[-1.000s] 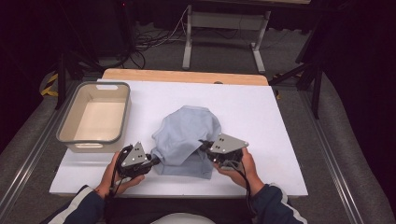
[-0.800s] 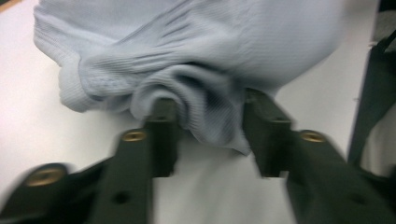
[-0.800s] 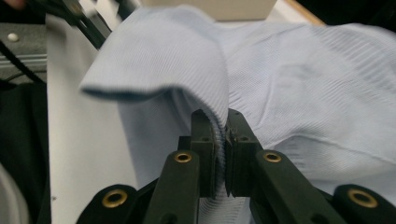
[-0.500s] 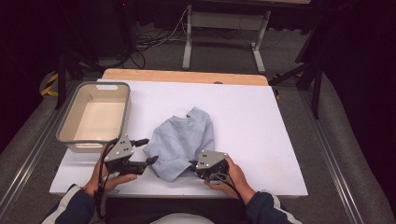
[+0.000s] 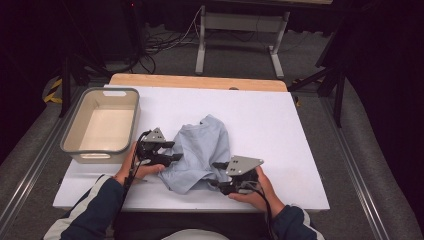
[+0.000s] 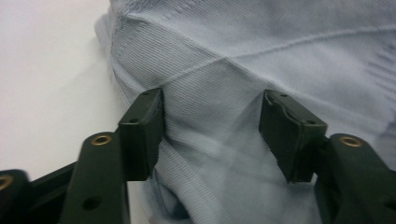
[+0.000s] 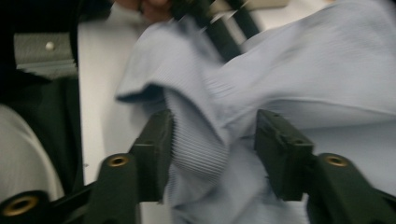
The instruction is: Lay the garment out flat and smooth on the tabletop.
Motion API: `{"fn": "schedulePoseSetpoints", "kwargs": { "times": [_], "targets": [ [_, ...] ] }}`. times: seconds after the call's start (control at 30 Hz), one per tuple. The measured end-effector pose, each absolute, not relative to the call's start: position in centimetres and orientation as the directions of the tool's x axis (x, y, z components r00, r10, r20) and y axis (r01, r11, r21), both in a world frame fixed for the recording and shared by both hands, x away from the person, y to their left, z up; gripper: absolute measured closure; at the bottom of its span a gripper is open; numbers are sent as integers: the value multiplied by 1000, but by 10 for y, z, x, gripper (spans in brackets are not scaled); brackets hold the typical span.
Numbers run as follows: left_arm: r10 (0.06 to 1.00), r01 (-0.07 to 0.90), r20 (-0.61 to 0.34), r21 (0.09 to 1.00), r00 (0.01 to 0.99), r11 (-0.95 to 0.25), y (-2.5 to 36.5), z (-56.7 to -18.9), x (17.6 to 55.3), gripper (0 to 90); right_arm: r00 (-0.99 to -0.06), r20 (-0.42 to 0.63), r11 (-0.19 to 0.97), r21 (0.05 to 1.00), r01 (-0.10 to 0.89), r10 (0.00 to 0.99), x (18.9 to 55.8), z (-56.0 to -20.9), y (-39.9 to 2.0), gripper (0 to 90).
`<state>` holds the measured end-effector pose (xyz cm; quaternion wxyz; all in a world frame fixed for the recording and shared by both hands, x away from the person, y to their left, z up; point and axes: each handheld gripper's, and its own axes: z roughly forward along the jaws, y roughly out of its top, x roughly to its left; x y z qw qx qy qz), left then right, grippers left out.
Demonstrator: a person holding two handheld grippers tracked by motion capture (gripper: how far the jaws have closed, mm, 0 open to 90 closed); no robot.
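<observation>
Cloth [image 6: 261, 56]: pale blue ribbed knit, matt, soft. Table [image 5: 280, 120]: smooth matt white top, wooden far edge. Bin [image 5: 80, 150]: grey plastic, slight sheen. Left gripper [image 6: 211, 135], right gripper [image 7: 215, 154]: matt black plastic, brass insets.

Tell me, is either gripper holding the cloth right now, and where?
Neither. The left gripper and right gripper both have open fingers straddling folds of the light blue garment without pinching; jaws have just been moving.

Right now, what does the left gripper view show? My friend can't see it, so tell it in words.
A crumpled light blue cloth lies on a white table, close up. The left gripper has its two black jaws apart, with a fold of the cloth lying between them, not pinched.
</observation>
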<state>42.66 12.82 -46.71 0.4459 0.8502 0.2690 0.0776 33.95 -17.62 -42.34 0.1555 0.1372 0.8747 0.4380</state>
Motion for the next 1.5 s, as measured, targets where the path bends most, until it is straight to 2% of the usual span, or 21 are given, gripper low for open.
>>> {"fn": "schedulePoseSetpoints", "kwargs": {
  "times": [0.1, 0.13, 0.2, 0.27, 0.33, 0.37, 0.4, 0.47, 0.57, 0.6, 0.63, 0.73, 0.8, 0.83, 0.9, 0.97, 1.07, 1.17, 1.2, 1.3, 1.5],
  "targets": [
    [529, 383, -89, 790, 844, -478, 129, -469, 427, 454, -898, -137, 532, 838, 121, 419, 346, -414, -189, 413],
    [536, 397, -100, 786, 838, -474, 127, -472, 427, 454, -849, -137, 484, 862, 151, 510, 359, -405, -202, 371],
    [536, 394, -87, 776, 840, -492, 125, -474, 428, 456, -813, -132, 459, 870, 179, 567, 372, -403, -210, 352],
    [539, 393, -75, 769, 839, -504, 123, -477, 428, 455, -793, -69, 412, 880, 237, 605, 391, -404, -217, 343],
    [541, 394, -77, 771, 837, -500, 124, -477, 428, 450, -758, -47, 418, 855, 306, 651, 411, -409, -217, 313],
    [541, 394, -77, 771, 837, -500, 124, -477, 428, 437, -758, -47, 418, 855, 306, 651, 411, -409, -217, 313],
    [557, 406, -82, 772, 827, -490, 124, -478, 428, 393, -740, 11, 401, 835, 377, 672, 435, -423, -217, 305],
    [577, 424, -86, 767, 812, -482, 124, -480, 429, 326, -732, 96, 358, 824, 438, 674, 448, -432, -218, 286],
    [586, 448, -110, 760, 803, -471, 124, -483, 431, 280, -734, 169, 361, 784, 505, 658, 459, -446, -214, 282],
    [586, 448, -110, 760, 803, -471, 124, -483, 431, 293, -734, 169, 361, 784, 505, 658, 459, -446, -214, 282],
    [575, 449, -124, 761, 809, -468, 125, -483, 432, 293, -737, 179, 364, 779, 511, 651, 460, -448, -213, 310],
    [540, 450, -154, 758, 828, -473, 125, -483, 432, 462, -764, 165, 413, 761, 501, 624, 457, -450, -206, 601],
    [531, 437, -148, 766, 834, -472, 126, -481, 431, 618, -772, 140, 425, 768, 480, 620, 454, -449, -206, 782],
    [543, 413, -103, 769, 833, -488, 126, -478, 429, 792, -772, 118, 422, 781, 461, 624, 451, -445, -208, 859],
    [556, 398, -78, 780, 828, -483, 128, -472, 428, 807, -773, 104, 423, 787, 449, 626, 449, -442, -210, 863],
    [582, 358, -14, 800, 813, -481, 131, -463, 426, 816, -769, 70, 411, 812, 415, 636, 444, -431, -216, 866],
    [623, 306, 29, 853, 781, -424, 140, -442, 424, 817, -742, 24, 373, 854, 364, 670, 436, -413, -225, 867],
    [641, 239, 89, 882, 762, -407, 141, -421, 420, 817, -702, -71, 362, 890, 277, 709, 425, -391, -231, 867],
    [634, 224, 102, 883, 766, -413, 140, -416, 418, 815, -689, -111, 370, 898, 240, 717, 419, -383, -232, 866],
    [602, 198, 143, 863, 786, -464, 134, -417, 408, 815, -696, -145, 399, 891, 218, 703, 408, -374, -234, 865],
    [471, 128, 204, 803, 858, -582, 124, -438, 372, 803, -786, -176, 549, 802, 235, 593, 377, -402, -236, 864]
  ]
}}
